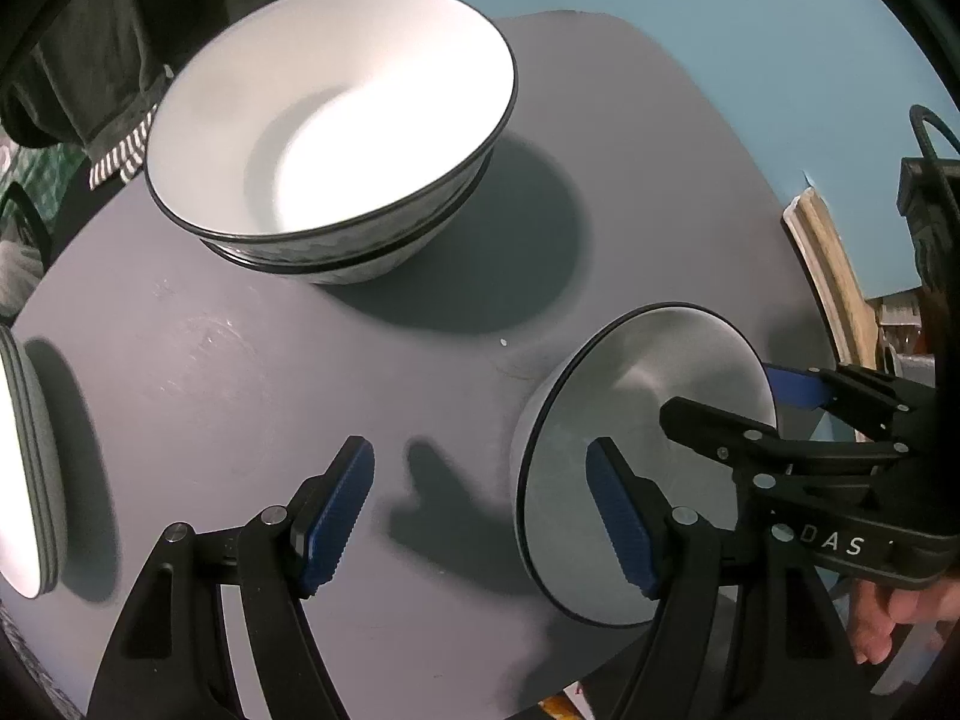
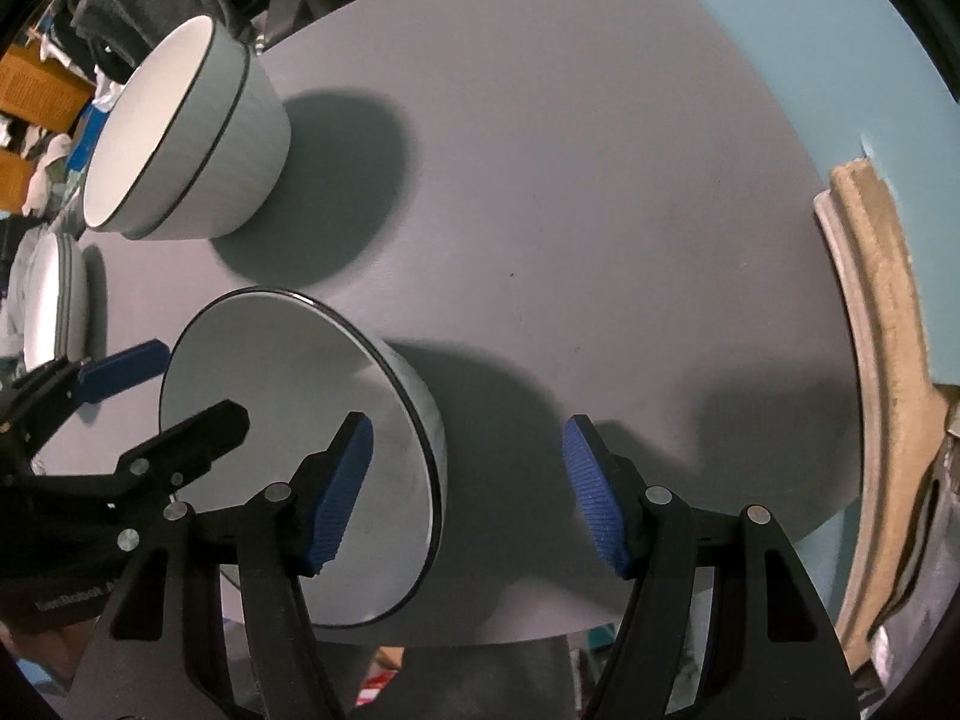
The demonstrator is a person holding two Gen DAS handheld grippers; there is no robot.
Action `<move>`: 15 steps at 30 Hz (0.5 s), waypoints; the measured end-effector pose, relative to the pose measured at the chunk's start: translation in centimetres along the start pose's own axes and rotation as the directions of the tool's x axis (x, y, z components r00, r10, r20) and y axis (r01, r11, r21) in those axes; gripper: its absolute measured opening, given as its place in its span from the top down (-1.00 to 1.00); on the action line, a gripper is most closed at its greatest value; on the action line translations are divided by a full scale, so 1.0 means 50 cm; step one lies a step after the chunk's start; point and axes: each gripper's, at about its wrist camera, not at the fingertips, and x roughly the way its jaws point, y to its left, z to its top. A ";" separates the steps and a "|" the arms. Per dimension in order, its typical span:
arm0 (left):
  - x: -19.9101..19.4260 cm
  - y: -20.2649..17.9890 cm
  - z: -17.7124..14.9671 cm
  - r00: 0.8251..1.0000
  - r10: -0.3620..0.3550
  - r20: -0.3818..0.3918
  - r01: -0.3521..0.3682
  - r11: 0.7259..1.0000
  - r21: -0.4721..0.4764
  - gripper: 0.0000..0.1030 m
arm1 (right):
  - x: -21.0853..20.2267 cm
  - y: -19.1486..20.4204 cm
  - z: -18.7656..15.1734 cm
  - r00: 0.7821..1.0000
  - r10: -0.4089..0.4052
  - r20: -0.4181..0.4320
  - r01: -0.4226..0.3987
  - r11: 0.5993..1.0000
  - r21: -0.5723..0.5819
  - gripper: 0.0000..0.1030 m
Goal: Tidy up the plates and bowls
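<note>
Two nested white bowls with dark rims [image 1: 336, 132] stand on the grey round table [image 1: 240, 372]; they also show in the right wrist view [image 2: 180, 138]. A single grey bowl [image 1: 636, 468] sits near the table's front edge, also in the right wrist view [image 2: 288, 450]. My left gripper [image 1: 480, 516] is open, with its right finger over this bowl's rim. My right gripper [image 2: 468, 492] is open, its left finger inside the bowl and its right finger outside. A stack of plates [image 1: 24, 468] lies at the left edge, also in the right wrist view [image 2: 54, 300].
A beige framed object [image 2: 876, 360] leans beside the table on the right. Clothes and clutter [image 2: 60, 60] lie beyond the table's far left side. The wall behind is light blue.
</note>
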 end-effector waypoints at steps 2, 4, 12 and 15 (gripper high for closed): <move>0.006 0.001 0.000 1.000 -0.004 -0.009 0.003 1.000 -0.010 -0.45 | 0.000 -0.003 -0.001 1.000 0.003 -0.001 -0.003 1.000 -0.002 -0.21; 0.011 0.001 -0.003 1.000 -0.009 -0.022 0.008 1.000 -0.014 -0.43 | -0.001 -0.002 -0.001 1.000 0.006 -0.001 -0.006 1.000 -0.012 -0.09; 0.031 0.024 0.011 0.996 -0.031 -0.078 0.028 0.999 -0.038 0.15 | -0.002 0.001 -0.007 1.000 0.018 -0.021 -0.019 0.999 -0.034 0.21; 0.037 0.036 0.011 0.993 -0.063 -0.098 0.058 0.997 -0.059 0.36 | -0.004 0.001 -0.009 0.999 0.021 -0.032 -0.022 0.999 -0.041 0.37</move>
